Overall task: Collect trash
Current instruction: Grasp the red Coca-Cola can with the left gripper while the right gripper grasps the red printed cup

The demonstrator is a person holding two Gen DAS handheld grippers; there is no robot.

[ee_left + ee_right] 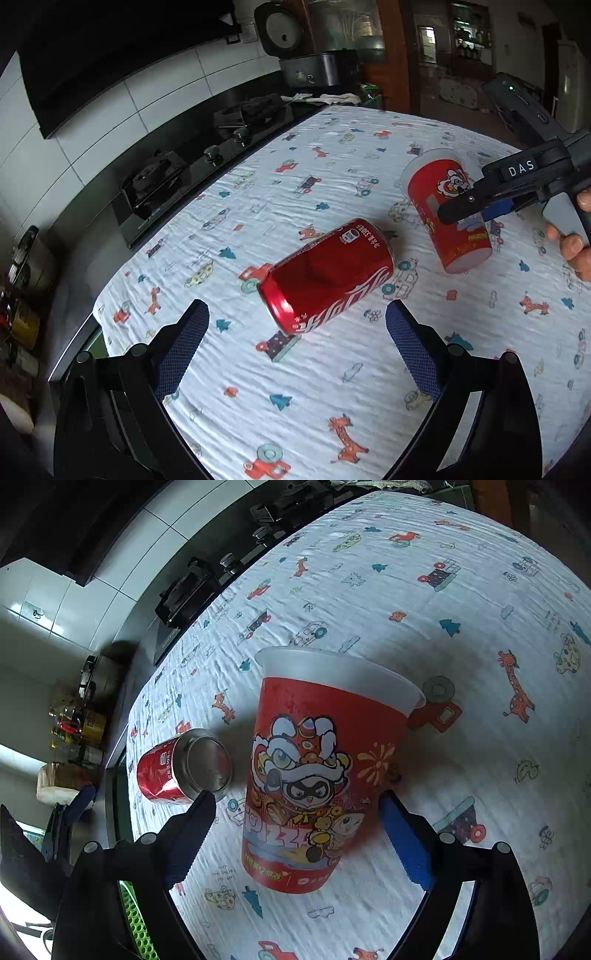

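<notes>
While both pairs of fingers stand wide, the right gripper (295, 834) straddles the tall red paper cup (317, 775); the dented red soda can (325, 277) lies at the cup's nine o'clock on the cloth-covered surface (332, 387), ahead of the left gripper (295, 332).

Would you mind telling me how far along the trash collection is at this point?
Nothing looks collected yet: the dented cola can lies on its side and the red cup stands upright, both on the patterned cloth. In hand: the right gripper straddles the cup with jaws apart, and the left gripper hovers open just short of the can. Left: grasping both and carrying them off; no bin is clearly visible.
</notes>
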